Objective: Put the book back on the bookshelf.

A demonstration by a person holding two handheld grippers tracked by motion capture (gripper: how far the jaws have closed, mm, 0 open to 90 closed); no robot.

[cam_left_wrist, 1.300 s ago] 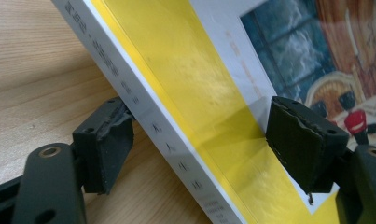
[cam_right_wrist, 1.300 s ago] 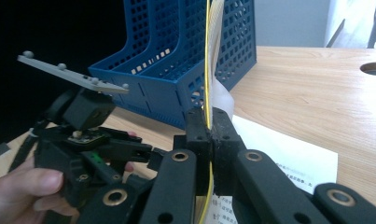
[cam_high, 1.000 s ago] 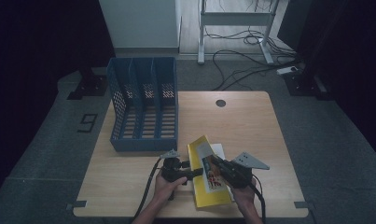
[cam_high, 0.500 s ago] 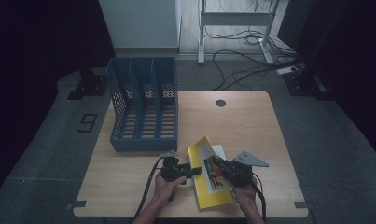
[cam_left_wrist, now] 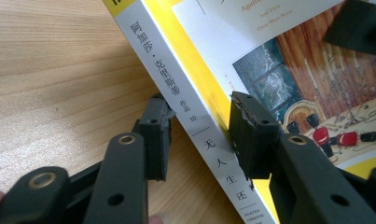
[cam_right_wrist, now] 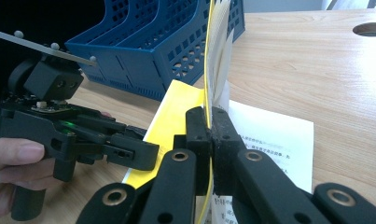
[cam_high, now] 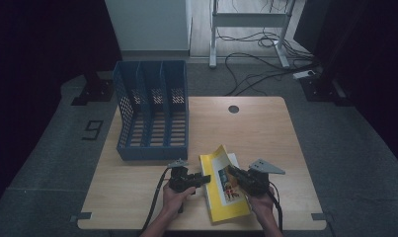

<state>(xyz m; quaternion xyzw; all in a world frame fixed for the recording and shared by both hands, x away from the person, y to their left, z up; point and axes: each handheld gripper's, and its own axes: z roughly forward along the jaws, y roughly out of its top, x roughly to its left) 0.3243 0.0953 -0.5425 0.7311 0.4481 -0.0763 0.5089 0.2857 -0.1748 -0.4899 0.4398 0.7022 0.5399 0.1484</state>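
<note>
A yellow paperback book (cam_high: 221,192) with a painting on its cover lies slanted near the table's front edge, its far end raised and its pages fanning. My right gripper (cam_high: 234,173) (cam_right_wrist: 210,126) is shut on the book's cover edge (cam_right_wrist: 206,56), which stands upright between its pads. My left gripper (cam_high: 204,178) (cam_left_wrist: 202,135) sits at the book's white spine (cam_left_wrist: 176,88). Its jaws have just been closing; the spine runs between the pads with slim gaps on both sides. From the right gripper view the left gripper (cam_right_wrist: 143,154) reaches the yellow cover (cam_right_wrist: 176,112).
A blue three-slot file rack (cam_high: 152,113) (cam_right_wrist: 153,42) stands at the table's back left. A white printed sheet (cam_right_wrist: 269,135) lies under the book. The wooden table (cam_high: 265,138) has a cable hole (cam_high: 233,109) at the back. Cables trail towards the front edge.
The left gripper's jaws have drawn closer together around the book's spine. Both hands and the book have stayed about where they were.
</note>
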